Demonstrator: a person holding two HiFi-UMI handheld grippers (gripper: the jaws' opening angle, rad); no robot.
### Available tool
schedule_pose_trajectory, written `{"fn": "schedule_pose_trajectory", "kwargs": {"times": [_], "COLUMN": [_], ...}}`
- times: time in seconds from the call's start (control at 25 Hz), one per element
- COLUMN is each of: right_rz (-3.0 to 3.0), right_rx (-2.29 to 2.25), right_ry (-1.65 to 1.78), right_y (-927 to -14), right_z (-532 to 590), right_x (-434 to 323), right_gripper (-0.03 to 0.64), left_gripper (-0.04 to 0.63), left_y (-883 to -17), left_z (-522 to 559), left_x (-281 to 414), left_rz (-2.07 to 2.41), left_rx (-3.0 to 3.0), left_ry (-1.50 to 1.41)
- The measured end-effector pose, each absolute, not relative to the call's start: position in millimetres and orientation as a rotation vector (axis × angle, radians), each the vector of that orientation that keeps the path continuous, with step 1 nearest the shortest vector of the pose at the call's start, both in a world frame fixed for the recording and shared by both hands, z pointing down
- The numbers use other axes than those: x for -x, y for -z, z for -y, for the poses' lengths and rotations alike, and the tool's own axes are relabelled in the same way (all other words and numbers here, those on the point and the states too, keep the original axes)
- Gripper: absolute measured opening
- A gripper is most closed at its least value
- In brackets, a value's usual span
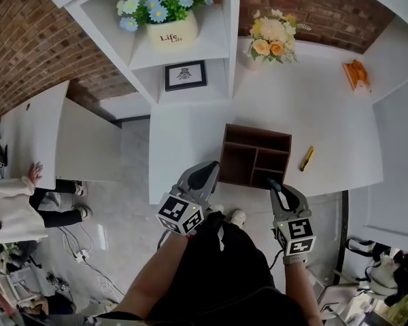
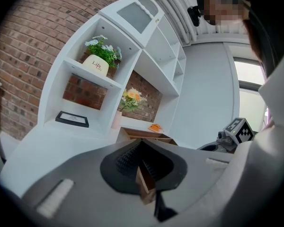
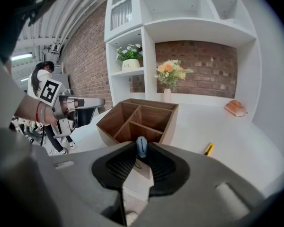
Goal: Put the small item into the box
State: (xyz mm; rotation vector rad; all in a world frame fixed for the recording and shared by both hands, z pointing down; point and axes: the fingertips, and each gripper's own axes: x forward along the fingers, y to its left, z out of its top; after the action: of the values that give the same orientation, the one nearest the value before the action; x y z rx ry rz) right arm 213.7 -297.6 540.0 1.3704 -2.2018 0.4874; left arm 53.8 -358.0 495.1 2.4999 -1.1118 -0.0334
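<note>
A brown wooden box (image 1: 238, 163) with several open compartments stands near the front edge of the white table (image 1: 313, 107). My right gripper (image 1: 273, 183) hovers at the box's near right corner. In the right gripper view it (image 3: 141, 149) is shut on a small blue-grey item (image 3: 141, 145), held upright at the jaw tips just in front of the box (image 3: 137, 119). My left gripper (image 1: 207, 172) sits at the box's near left corner. Its jaws (image 2: 141, 144) meet at the tips with nothing in them, and the box (image 2: 146, 136) shows beyond.
A yellow cutter (image 1: 307, 158) lies on the table right of the box. An orange object (image 1: 357, 73) and a vase of flowers (image 1: 272, 43) stand farther back. Shelves at the back left hold a flower pot (image 1: 168, 29) and a framed picture (image 1: 185, 75). A person (image 1: 13, 206) is at the left.
</note>
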Motion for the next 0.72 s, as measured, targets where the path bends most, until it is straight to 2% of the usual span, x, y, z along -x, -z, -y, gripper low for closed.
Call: {"fn": "schedule_pose_trajectory", "kwargs": {"times": [0.72], "right_rz": [2.207], "right_rx": [-1.366], "right_ry": [-0.515], "right_y": [-543.2], "right_z": [289.7], "right_x": [-218.0], "right_gripper": [0.098], "left_gripper": [0.000], "left_y": [-498.2], "left_z": [356.7], "left_x": [-50.5], "left_rz": [1.129], "left_rx": [-2.487], "left_ry": [0.024]}}
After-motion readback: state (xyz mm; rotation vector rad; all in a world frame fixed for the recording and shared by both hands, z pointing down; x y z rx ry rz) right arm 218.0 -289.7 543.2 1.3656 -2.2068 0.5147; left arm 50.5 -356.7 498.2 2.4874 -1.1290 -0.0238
